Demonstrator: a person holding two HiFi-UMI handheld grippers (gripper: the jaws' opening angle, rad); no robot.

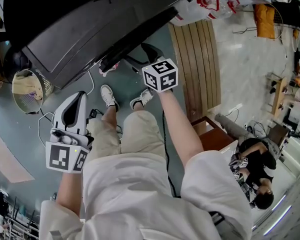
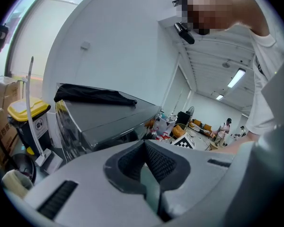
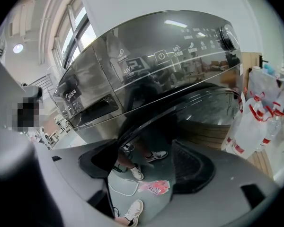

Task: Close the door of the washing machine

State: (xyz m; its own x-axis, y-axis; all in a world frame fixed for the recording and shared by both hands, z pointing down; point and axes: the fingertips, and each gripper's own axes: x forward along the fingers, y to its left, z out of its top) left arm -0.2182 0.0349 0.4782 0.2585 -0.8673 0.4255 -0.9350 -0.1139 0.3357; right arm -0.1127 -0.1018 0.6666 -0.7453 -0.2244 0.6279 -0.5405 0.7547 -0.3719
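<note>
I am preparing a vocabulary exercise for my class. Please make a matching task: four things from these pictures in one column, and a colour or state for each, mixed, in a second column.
Column A
1. left gripper
2. right gripper
3. bin lid
4. washing machine door

Column B
a. yellow
b. jaws apart
c. stands open
d. jaws together

Pairs: 1-d, 2-b, 3-a, 4-c
</note>
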